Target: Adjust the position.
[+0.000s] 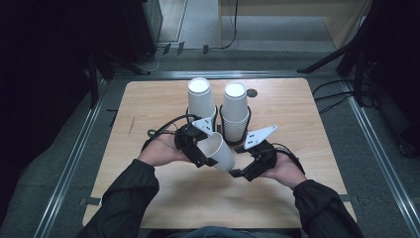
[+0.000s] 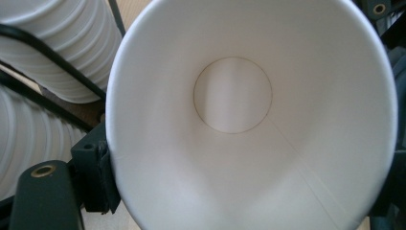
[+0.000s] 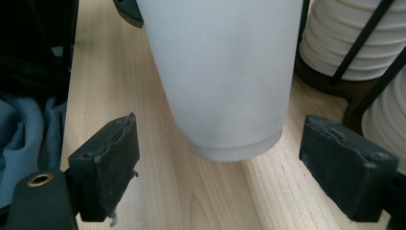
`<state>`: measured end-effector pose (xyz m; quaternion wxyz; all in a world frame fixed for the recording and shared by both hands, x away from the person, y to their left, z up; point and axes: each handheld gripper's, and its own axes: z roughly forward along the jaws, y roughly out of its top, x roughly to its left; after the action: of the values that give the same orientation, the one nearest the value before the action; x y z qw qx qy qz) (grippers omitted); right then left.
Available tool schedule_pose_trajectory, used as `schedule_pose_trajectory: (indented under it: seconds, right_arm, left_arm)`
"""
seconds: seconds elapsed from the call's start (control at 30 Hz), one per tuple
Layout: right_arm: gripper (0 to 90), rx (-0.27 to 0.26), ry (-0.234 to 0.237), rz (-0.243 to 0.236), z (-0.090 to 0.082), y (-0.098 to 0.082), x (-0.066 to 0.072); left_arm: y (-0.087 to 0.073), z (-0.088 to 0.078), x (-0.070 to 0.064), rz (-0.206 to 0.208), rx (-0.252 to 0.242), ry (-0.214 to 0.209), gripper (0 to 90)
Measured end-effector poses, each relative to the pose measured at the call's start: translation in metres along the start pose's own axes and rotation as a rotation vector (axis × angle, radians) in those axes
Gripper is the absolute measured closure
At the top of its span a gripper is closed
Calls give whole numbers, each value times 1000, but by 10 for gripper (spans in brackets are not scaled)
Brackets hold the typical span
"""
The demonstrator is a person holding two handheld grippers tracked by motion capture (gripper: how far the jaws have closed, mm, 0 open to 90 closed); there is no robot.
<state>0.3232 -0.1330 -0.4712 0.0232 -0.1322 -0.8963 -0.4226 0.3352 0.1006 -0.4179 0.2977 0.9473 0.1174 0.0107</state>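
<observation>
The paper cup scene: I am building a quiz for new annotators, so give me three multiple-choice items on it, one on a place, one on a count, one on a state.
1. Where is the single paper cup?
A. in the left gripper
B. lying on the floor
C. atop the far stack

2. How many cup stacks stand in the rack?
A. one
B. two
C. four

3. How do the right gripper jaws stand?
A. clamped on the cup
B. open, clear of the cup's base
C. shut, nothing between

Key: 1 A, the left gripper view looks straight into the held cup; 2 B, the high view shows two stacks; 3 B, gaps show either side of the base.
</observation>
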Motion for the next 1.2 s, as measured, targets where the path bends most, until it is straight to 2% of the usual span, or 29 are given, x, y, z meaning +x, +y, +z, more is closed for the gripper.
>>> schedule_pose_trajectory:
  seconds: [0.1, 0.3, 0.53, 0.57, 0.6, 0.7, 0.87, 0.93, 1.03, 1.07, 1.13, 1.2]
  right_arm:
    - [144, 3, -8, -12, 4, 0, 1]
    - [147, 16, -26, -50, 12, 0, 2]
    - [156, -3, -20, -76, 17, 1, 5]
    - [167, -7, -22, -78, 17, 1, 6]
    - [231, -11, -19, -97, 17, 2, 7]
    - [239, 13, -21, -109, 19, 2, 9]
    - [239, 12, -28, -112, 17, 1, 9]
    - [238, 4, -36, -113, 16, 2, 8]
    - [237, -5, -60, -105, 12, 1, 6]
    - [237, -10, -69, -96, 10, 1, 5]
    - [236, -45, -88, -58, 4, 0, 1]
    - [235, -63, -99, -44, 1, -1, -2]
  left_arm:
    - [6, 6, -2, 15, 34, 1, 131]
    - [16, 12, -8, 19, 54, -9, 130]
    - [23, 11, -15, 32, 51, -22, 126]
    - [24, 12, -16, 33, 51, -25, 124]
    - [24, 13, -15, 34, 60, -25, 121]
    - [23, 15, -14, 47, 70, -30, 108]
    - [21, 17, -12, 42, 49, -35, 76]
    - [20, 16, -11, 10, 13, -43, 34]
    - [17, 13, -10, 15, -10, -6, 12]
    - [14, 11, -9, 11, -34, 6, 12]
    - [9, 6, -3, -19, -68, -17, 12]
    - [3, 3, 0, -33, -83, -23, 13]
